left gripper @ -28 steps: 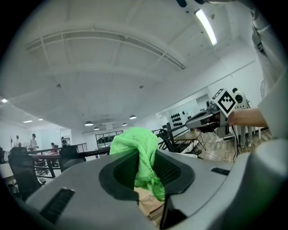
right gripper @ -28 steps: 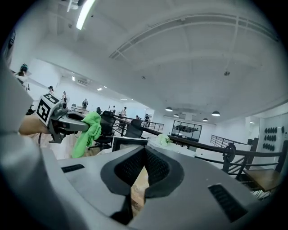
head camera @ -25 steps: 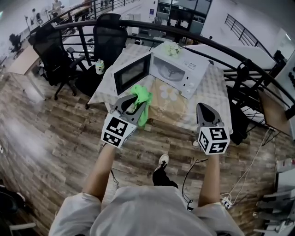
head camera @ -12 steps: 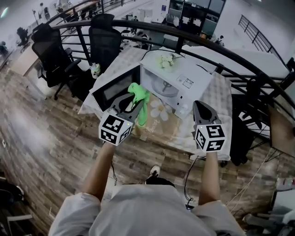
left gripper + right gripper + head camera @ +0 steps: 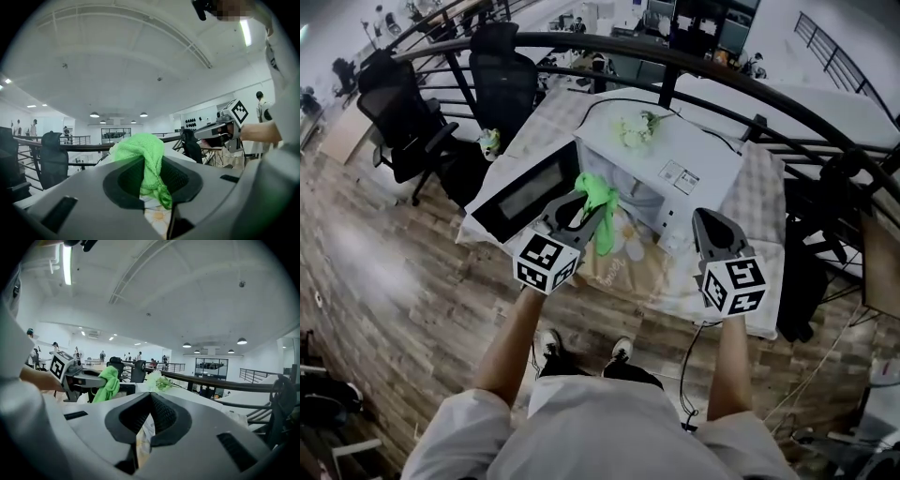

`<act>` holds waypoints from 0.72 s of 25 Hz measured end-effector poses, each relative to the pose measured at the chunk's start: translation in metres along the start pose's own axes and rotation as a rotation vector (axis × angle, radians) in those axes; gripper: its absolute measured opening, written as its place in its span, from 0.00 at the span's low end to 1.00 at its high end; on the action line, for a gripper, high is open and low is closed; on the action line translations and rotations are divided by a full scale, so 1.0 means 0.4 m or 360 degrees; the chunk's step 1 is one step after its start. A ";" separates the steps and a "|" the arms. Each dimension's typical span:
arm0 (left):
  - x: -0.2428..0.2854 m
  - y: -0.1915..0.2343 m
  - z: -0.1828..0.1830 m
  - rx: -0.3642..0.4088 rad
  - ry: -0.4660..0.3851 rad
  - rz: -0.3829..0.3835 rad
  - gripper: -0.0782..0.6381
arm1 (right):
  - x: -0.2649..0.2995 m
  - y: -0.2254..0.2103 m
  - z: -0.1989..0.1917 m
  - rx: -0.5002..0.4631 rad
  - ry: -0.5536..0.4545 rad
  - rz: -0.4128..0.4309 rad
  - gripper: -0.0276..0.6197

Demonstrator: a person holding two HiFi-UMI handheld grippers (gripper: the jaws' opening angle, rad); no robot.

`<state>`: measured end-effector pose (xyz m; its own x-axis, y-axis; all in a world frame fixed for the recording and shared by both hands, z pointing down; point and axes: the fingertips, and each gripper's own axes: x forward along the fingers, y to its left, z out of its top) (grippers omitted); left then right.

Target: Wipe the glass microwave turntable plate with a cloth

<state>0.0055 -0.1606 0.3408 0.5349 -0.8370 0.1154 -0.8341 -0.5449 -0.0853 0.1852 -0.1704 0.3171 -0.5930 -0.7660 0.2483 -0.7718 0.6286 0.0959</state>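
A white microwave [image 5: 694, 173] stands on the table with its door [image 5: 520, 195] swung open to the left. The glass turntable plate lies inside the cavity [image 5: 639, 192]; I make out only a pale part of it behind the cloth. My left gripper [image 5: 587, 202] is shut on a green cloth [image 5: 602, 202], held just in front of the opening. The cloth [image 5: 140, 152] hangs bunched between the jaws. My right gripper [image 5: 711, 218] hovers by the microwave's right front corner, shut [image 5: 151, 399] with nothing in it.
A bunch of pale flowers [image 5: 636, 127] lies on top of the microwave. The table [image 5: 757, 281] has a checked and flowered cover. A small cup [image 5: 490, 142] stands at its left corner. Black office chairs [image 5: 497, 70] and a curved railing [image 5: 741, 80] stand behind.
I have stepped closer to the table. Both grippers moved forward to the microwave, and the green cloth now hangs right at its opening.
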 end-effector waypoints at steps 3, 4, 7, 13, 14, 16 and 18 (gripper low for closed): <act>0.036 0.037 -0.050 -0.0016 0.0057 -0.0066 0.26 | 0.033 0.007 -0.022 0.0041 0.0027 -0.0060 0.06; 0.047 0.051 -0.070 -0.0018 0.0082 -0.0094 0.26 | 0.045 0.009 -0.031 0.0048 0.0033 -0.0092 0.06; 0.084 0.099 -0.139 -0.0023 0.0164 -0.0159 0.26 | 0.087 0.021 -0.066 0.0067 0.0076 -0.0181 0.07; 0.194 0.187 -0.280 -0.0035 0.0271 -0.0296 0.27 | 0.152 0.030 -0.155 0.0125 0.0198 -0.0404 0.07; 0.218 0.200 -0.304 -0.0036 0.0280 -0.0313 0.27 | 0.163 0.031 -0.170 0.0132 0.0212 -0.0435 0.07; 0.269 0.223 -0.350 -0.0034 0.0299 -0.0330 0.27 | 0.180 0.036 -0.202 0.0148 0.0239 -0.0477 0.07; 0.321 0.242 -0.387 -0.0029 0.0310 -0.0327 0.27 | 0.196 0.040 -0.232 0.0167 0.0251 -0.0497 0.07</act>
<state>-0.0273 -0.3130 0.5004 0.6587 -0.6826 0.3165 -0.7141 -0.6997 -0.0228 0.1476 -0.2076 0.4275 -0.2885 -0.8836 0.3689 -0.9344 0.3439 0.0931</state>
